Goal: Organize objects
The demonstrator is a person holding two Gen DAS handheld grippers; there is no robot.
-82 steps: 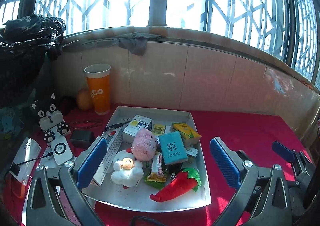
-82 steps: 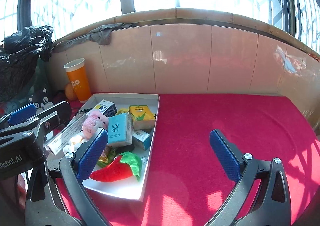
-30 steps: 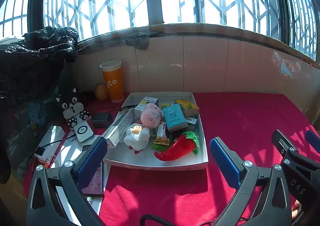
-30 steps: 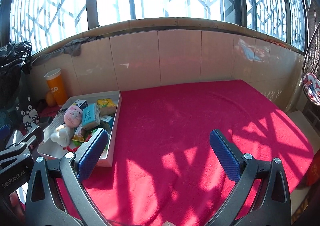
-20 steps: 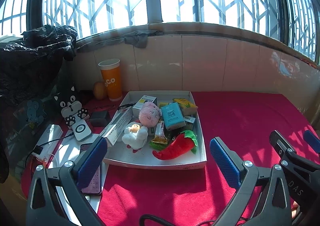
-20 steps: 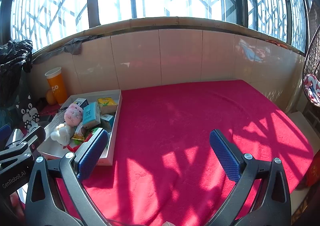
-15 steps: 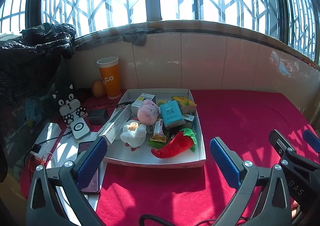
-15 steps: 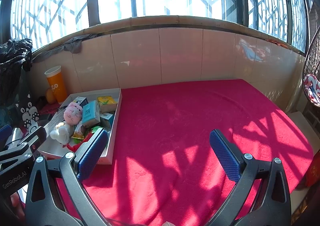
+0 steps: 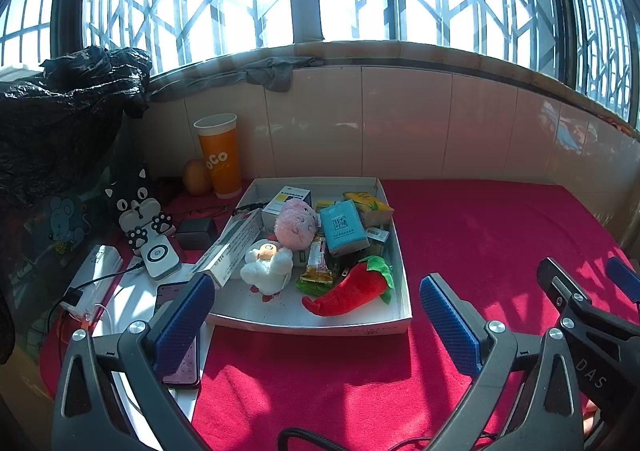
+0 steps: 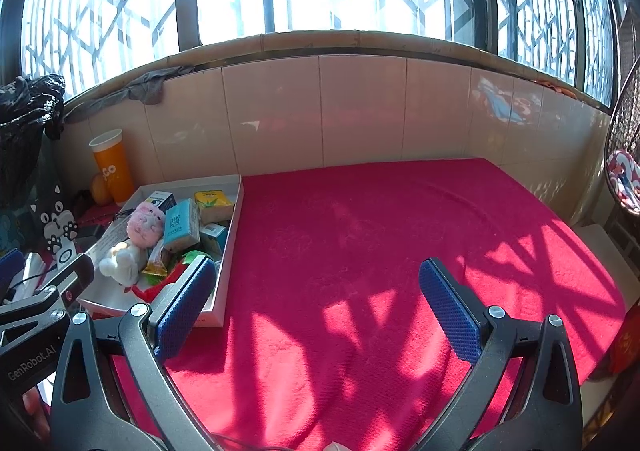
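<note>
A white tray [image 9: 328,325] on the red cloth holds a red chilli plush [image 9: 352,289], a pink plush [image 9: 298,225], a small white doll [image 9: 266,261], a teal box [image 9: 344,227], a yellow pack [image 9: 368,205] and several small boxes. My left gripper [image 9: 316,319] hangs open just in front of the tray with nothing between its fingers. My right gripper [image 10: 318,309] is open too, over bare red cloth to the right of the tray [image 10: 230,247]. The same pink plush [image 10: 144,225] and teal box [image 10: 180,225] show in the right wrist view.
Left of the tray stand an orange cup [image 9: 220,157], a cat-shaped phone stand [image 9: 146,229], a phone [image 9: 182,335] and a white charger with cables [image 9: 94,277]. A black plastic bag [image 9: 60,111] fills the far left. The red cloth [image 10: 400,251] stretches right to a tiled wall.
Both grippers have pulled back from the tray since the earliest frames, then drifted slightly closer. Both stay open. Nothing in the tray has moved.
</note>
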